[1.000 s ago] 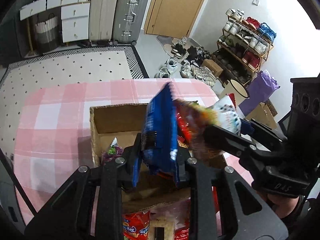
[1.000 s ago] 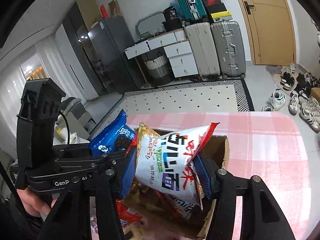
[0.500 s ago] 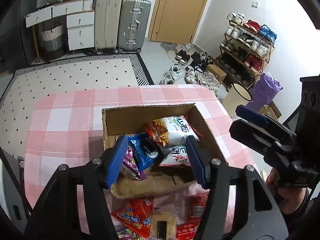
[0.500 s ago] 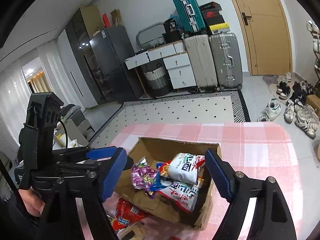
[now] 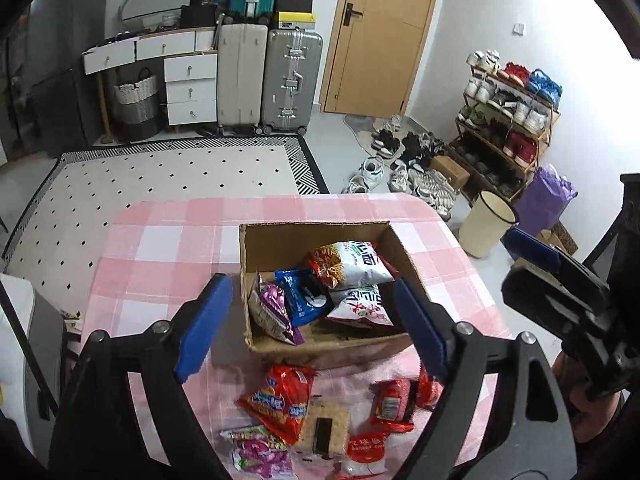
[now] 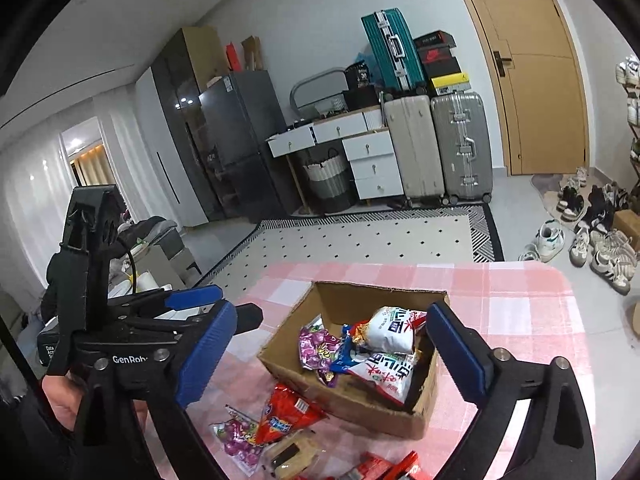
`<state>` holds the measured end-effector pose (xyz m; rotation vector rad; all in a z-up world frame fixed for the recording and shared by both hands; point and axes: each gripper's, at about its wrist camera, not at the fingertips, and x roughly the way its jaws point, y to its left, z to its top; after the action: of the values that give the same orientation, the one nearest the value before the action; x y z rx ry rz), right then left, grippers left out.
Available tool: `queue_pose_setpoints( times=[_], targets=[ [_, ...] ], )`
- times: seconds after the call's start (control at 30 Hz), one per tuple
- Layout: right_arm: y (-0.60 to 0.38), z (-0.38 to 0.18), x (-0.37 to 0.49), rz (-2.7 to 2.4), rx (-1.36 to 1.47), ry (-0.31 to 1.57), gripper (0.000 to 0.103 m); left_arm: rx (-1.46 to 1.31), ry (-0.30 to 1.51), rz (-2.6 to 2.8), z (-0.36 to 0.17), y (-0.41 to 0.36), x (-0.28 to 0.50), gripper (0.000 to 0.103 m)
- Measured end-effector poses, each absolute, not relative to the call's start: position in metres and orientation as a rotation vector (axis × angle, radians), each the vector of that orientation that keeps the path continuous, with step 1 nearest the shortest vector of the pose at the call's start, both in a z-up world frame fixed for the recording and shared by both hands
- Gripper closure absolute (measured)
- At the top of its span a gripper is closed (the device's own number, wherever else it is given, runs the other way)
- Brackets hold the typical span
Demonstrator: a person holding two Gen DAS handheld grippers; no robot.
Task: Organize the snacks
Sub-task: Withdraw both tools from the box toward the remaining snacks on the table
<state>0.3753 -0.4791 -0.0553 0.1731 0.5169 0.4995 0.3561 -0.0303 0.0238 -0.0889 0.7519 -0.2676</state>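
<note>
While both grippers are hanging back above the near edge of the table (image 5: 160,240), I am reading this as the gap between two rounds of loading. My left gripper (image 5: 308,328) is showing its blue fingers (image 5: 204,324) spread wide with nothing between them, having just been opening, and my right gripper (image 6: 332,352) is standing just as wide and just as empty, its jaws also having just been opening; each one is framing the cardboard box (image 5: 320,240) without touching it. Four packets are already lying inside that box: a purple snack bag (image 5: 274,310) against the near left wall, a blue cookie pack (image 5: 302,294) beside it, and two white noodle packets (image 5: 352,264) overlapping toward the right. So part of the sorting is looking done. What is remaining is sitting loose on the pink checked cloth in front of the box: a red snack bag (image 5: 280,400), a pink and purple candy bag (image 5: 260,456), a tan cracker pack (image 5: 324,428) touching the red bag, and several small red packets (image 5: 394,400) off to the right, some of them cut off by the frame edge, so I am not counting them exactly. I am judging the job roughly at its midpoint, with both grippers free for the next pickup from that near pile.
</note>
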Motion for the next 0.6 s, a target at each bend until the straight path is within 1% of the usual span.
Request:
queue_pose_setpoints(
  times=[0.23,0.33,0.6],
  targets=[
    [-0.483,-0.046,0.341,0.506,0.178,0.488,0.002,-0.095,0.700,-0.255,0.037,-0.027,0.314,0.012],
    [-0.487,-0.045,0.325,0.499,0.171,0.478,0.001,-0.091,0.679,-0.244,0.041,-0.027,0.295,0.001],
    [-0.498,-0.046,0.285,0.482,0.160,0.463,0.001,-0.081,0.624,-0.238,0.050,-0.031,0.246,0.001]
  ],
)
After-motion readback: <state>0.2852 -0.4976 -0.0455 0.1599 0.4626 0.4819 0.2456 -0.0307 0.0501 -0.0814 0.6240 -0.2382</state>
